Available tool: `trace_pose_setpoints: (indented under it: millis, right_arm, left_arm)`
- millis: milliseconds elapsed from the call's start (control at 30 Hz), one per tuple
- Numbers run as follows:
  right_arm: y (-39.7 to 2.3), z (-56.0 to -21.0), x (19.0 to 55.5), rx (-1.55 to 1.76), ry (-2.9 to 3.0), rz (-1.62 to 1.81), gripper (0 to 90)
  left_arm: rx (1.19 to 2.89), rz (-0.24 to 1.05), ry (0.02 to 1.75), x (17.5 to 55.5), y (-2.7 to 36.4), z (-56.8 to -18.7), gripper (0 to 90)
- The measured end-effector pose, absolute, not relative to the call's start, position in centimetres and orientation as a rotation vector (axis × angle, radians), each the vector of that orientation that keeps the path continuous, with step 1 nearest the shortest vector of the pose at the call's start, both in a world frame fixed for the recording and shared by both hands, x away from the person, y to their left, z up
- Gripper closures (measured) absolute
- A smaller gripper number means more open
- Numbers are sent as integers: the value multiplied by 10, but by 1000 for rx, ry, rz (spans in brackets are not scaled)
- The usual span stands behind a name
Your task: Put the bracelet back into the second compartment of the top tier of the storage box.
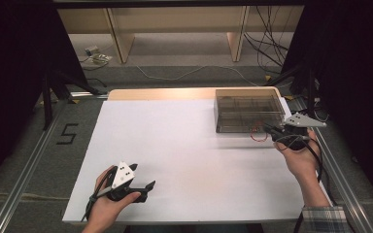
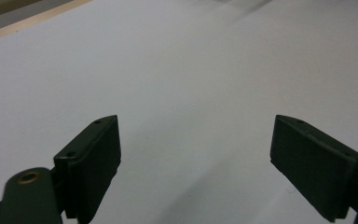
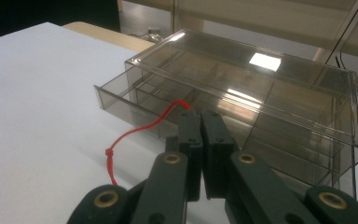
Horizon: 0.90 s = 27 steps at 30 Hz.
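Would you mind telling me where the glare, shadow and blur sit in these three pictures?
High view: the room around the white table is dark, and a warm patch of light falls on its far edge. Right gripper view: bright reflections sit on the lid of the clear box, and the red string is sharp. Left gripper view: the near black jaws are soft and dim, with faint shadows on the white surface.

Each gripper is showing dark, flat-sided jaws with small screw holes, linked by arms turning on brass-coloured pivots. The left gripper [image 1: 135, 182] and the right gripper [image 1: 270, 130] are each carrying a grey three-cornered plate dotted with dark marks. Black cables are trailing behind them. Behind the right gripper, a sleeve [image 1: 324, 217] is showing, seemingly plaid.
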State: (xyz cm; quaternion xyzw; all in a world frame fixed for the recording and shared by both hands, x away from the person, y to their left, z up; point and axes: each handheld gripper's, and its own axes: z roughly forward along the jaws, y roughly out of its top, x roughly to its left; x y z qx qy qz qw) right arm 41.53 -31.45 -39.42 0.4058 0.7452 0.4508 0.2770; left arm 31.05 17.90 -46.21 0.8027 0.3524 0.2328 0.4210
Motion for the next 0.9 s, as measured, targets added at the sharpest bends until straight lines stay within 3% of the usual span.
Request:
trace_pose_setpoints:
  millis: [900]
  right_arm:
    - [-311,-391,428,1098,1986,1209,881]
  left_arm:
    - [2003,583,885,310,179,-462,161]
